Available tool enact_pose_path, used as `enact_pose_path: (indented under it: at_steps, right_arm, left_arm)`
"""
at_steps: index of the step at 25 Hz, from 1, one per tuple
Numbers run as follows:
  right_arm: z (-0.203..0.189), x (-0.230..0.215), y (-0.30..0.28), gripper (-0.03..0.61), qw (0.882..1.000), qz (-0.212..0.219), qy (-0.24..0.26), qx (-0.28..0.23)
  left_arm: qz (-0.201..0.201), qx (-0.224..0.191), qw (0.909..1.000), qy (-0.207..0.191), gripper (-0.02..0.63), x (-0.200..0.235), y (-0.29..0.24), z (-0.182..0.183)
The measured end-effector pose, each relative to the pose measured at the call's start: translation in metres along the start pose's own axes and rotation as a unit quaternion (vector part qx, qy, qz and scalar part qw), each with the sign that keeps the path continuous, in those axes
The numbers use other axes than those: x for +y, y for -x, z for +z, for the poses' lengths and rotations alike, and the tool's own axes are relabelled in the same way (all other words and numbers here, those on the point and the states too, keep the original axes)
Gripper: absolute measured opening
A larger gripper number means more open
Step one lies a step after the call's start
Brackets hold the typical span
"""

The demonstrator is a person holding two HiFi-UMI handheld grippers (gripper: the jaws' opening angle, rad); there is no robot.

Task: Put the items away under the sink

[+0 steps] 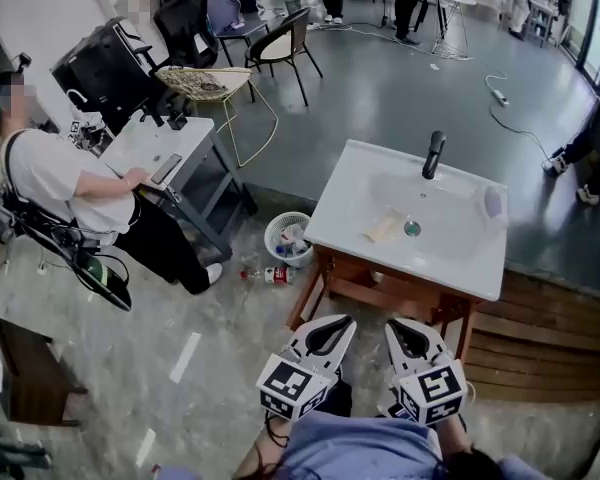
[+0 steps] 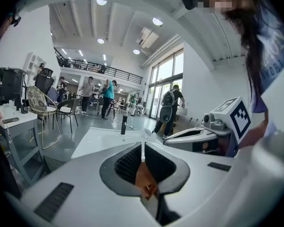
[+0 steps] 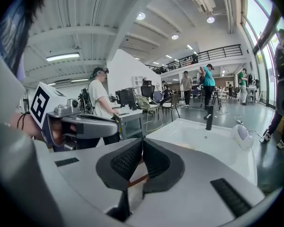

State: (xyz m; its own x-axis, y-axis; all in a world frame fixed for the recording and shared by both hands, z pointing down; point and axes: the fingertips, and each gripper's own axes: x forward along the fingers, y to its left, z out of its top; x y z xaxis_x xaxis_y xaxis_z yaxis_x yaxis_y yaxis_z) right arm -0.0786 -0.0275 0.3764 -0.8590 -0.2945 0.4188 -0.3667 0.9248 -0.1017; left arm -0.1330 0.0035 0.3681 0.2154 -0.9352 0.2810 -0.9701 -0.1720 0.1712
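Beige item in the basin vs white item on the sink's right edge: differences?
Colour: the beige item is tan, the white item white. Pose: the beige item lies flat by the drain; the white item is rounded, at the right edge. Both rest on the sink, untouched.

A yellowish item lies flat in the white sink basin.

Left gripper fingers together; sink, faucet ahead.

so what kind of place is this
Likely an open lab or workshop hall, not a home: a freestanding sink on a wooden frame, a desk with office chairs, and cables across the floor.
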Motion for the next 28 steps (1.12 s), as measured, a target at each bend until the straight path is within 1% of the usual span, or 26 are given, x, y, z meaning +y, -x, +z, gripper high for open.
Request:
enact_pose_path:
  at_steps: [6,10,14,16,21,24,28]
  right_arm:
    - [0.012,0.004,-0.048,0.018,1.0,-0.016,-0.006,0.007]
    - [0.019,-0.005,-0.069,0.018,0.999,-0.043,-0.015,-0.001]
    - [0.022,-0.017,-0.072,0.018,0.997,-0.068,-0.022,0.001]
    - [0.021,-0.025,-0.069,0.018,0.996,-0.083,-0.026,0.003]
    - [0.014,-0.051,-0.064,0.018,0.992,-0.118,-0.042,0.011]
    - [0.012,-0.064,-0.067,0.018,0.991,-0.121,-0.051,0.016]
    - [0.014,-0.091,-0.082,0.018,0.992,-0.111,-0.056,0.021]
  left_arm:
    - [-0.03,-0.027,0.9992,-0.004,0.015,0.048,-0.005,0.015]
    - [-0.042,-0.026,0.9987,-0.01,0.015,0.074,-0.01,0.015]
    - [-0.046,-0.022,0.9987,0.001,0.017,0.093,-0.017,0.013]
    - [-0.052,-0.02,0.9984,0.006,0.017,0.096,-0.023,0.012]
    - [-0.084,-0.008,0.9964,0.009,0.017,0.088,-0.046,0.006]
    - [-0.091,0.001,0.9958,0.012,0.017,0.086,-0.061,0.005]
    - [-0.086,0.01,0.9962,0.013,0.017,0.096,-0.089,0.01]
